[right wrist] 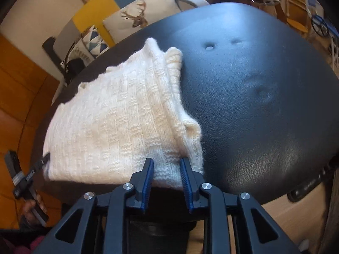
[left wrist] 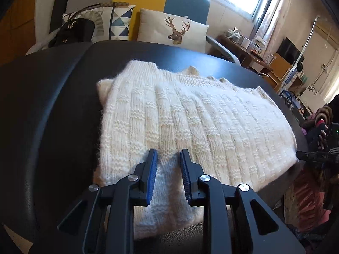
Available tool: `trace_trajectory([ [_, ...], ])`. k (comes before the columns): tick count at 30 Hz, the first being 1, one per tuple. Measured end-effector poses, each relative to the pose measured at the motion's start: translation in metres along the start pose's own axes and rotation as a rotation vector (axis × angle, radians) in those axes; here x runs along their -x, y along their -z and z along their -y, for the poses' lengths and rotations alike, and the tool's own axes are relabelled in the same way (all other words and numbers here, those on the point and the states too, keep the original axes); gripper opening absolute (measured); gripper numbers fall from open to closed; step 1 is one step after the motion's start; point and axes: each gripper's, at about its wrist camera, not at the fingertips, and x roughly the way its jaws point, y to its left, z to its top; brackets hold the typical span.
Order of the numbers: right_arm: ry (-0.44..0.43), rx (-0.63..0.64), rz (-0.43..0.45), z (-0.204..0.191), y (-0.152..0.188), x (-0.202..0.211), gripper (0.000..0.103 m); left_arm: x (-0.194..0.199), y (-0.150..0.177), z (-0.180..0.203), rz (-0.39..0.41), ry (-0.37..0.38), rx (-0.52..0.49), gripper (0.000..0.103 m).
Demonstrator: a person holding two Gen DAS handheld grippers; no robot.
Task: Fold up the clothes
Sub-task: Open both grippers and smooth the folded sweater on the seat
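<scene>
A cream knitted sweater (left wrist: pixel 190 118) lies folded in a thick rectangle on a black leather surface (left wrist: pixel 53 110). My left gripper (left wrist: pixel 168 155) is open, its blue-padded fingers straddling the sweater's near edge, with knit fabric showing between them. In the right wrist view the same sweater (right wrist: pixel 118 122) fills the left half of the black surface (right wrist: pixel 264 110). My right gripper (right wrist: pixel 167 162) is open at the sweater's near right corner, where a folded layer sticks out. The right gripper's tip (left wrist: pixel 313 156) touches the sweater's right edge. At the sweater's left edge is the left gripper's tip (right wrist: pixel 40 160).
Behind the surface stands a sofa with a deer cushion (left wrist: pixel 175 29), a triangle-pattern cushion (left wrist: pixel 118 21) and a black handbag (left wrist: pixel 72 31). A cluttered desk (left wrist: pixel 250 46) is at the back right. The right part of the surface (right wrist: pixel 275 74) shows dimples. A hand (right wrist: pixel 31 209) holds the left tool.
</scene>
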Motion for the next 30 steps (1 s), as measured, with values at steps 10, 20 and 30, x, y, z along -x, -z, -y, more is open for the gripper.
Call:
trace_trajectory([
  [10,-0.105,0.468,-0.045,-0.160,0.024,-0.051,0.030,0.005,0.024,-0.005,-0.016,0.026,0.025,0.025],
  [20,-0.141,0.599,-0.035,-0.220,0.028,-0.044,0.033,0.054,0.021,-0.047,0.110,0.096,0.190,0.025],
  [30,-0.077,0.626,-0.127,-0.225,0.032,-0.084,0.034,0.021,0.016,-0.061,0.017,0.106,0.238,0.025],
])
